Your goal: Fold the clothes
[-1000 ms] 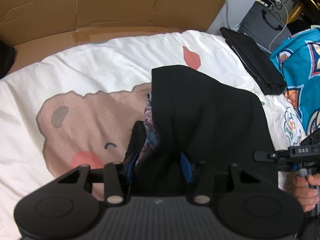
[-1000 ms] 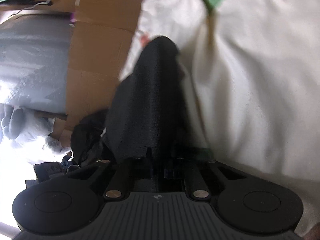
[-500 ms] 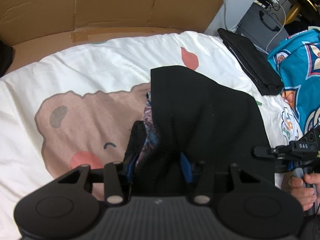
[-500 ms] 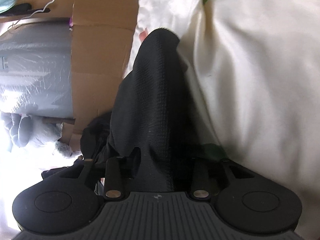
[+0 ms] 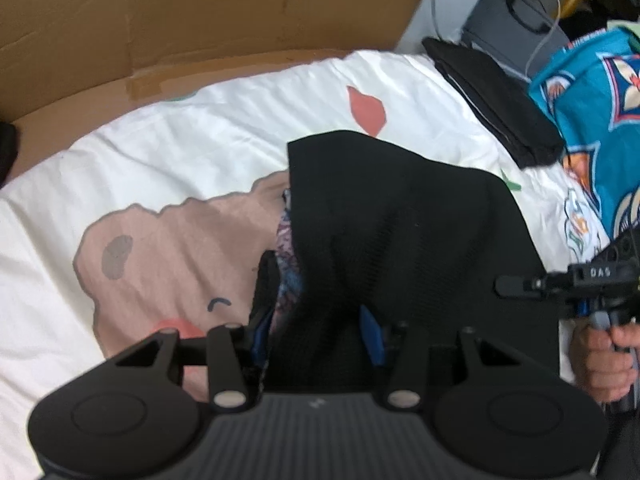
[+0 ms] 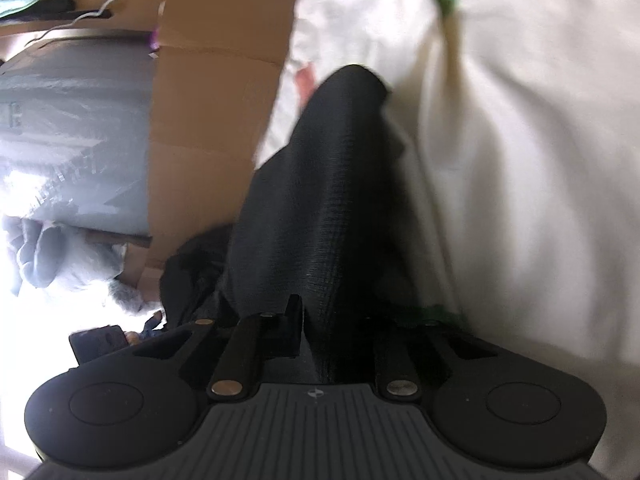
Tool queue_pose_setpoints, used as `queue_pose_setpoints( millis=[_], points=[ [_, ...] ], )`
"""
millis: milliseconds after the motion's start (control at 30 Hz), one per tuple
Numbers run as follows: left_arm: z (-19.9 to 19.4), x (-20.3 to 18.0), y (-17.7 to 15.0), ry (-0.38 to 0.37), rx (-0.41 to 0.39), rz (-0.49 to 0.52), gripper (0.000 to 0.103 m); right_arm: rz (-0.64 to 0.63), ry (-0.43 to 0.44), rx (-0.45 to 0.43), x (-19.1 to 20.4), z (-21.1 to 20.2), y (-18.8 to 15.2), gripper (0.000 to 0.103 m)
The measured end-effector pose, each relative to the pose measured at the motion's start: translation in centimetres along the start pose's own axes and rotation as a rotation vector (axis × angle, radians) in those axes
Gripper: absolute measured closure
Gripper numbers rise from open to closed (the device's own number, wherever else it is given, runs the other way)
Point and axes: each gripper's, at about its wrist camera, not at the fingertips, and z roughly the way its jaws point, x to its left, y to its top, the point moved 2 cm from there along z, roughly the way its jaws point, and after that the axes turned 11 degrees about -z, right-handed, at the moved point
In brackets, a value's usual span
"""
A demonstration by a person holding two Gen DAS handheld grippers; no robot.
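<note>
A black garment (image 5: 400,232) lies bunched on the white bear-print sheet (image 5: 168,152), with a patterned lining (image 5: 286,256) showing at its left edge. My left gripper (image 5: 316,328) is shut on the garment's near edge, and cloth fills the gap between its blue pads. The right gripper's body (image 5: 580,280) shows at the garment's right side, held by a hand (image 5: 600,352). In the right wrist view the black garment (image 6: 332,184) runs lifted from the sheet into my right gripper (image 6: 340,328). Its jaws are closing on that fold, and the cloth hides the right finger.
A folded black garment (image 5: 492,96) lies at the sheet's far right edge, beside a teal patterned cloth (image 5: 592,100). Cardboard (image 5: 200,20) stands behind the bed. More dark clothes (image 6: 192,272) are heaped off the sheet's side, near grey plastic-wrapped bundles (image 6: 72,128).
The right jaws spread wide around the black fold half a second ago and have come back in on it. The left gripper and the garment have barely shifted.
</note>
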Motion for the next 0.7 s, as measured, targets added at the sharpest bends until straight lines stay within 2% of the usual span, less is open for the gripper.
queue_pose_setpoints(
  millis=[67, 333, 433, 567, 633, 700],
  points=[
    [-0.1, -0.1, 0.3, 0.005, 0.018, 0.011, 0.054, 0.005, 0.005, 0.015, 0.0, 0.3, -0.1, 0.084],
    [1.3, 0.0, 0.7, -0.046, 0.060, -0.070, 0.023, 0.047, 0.015, 0.068, -1.2, 0.9, -0.6, 0.084],
    [2.1, -0.4, 0.6, -0.056, 0.075, -0.067, 0.017, 0.052, 0.027, 0.081, -1.2, 1.2, -0.8, 0.084],
    [3.0, -1.4, 0.7, -0.008, 0.083, 0.012, 0.017, 0.055, 0.033, 0.080, -1.3, 1.3, -1.0, 0.085],
    [3.0, -1.7, 0.8, 0.010, 0.079, 0.034, 0.024, 0.057, 0.033, 0.076, -1.4, 1.2, -1.1, 0.086],
    [2.8, -1.8, 0.9, 0.019, 0.077, 0.028, 0.033, 0.046, 0.027, 0.069, -1.2, 1.2, -1.1, 0.091]
  ],
)
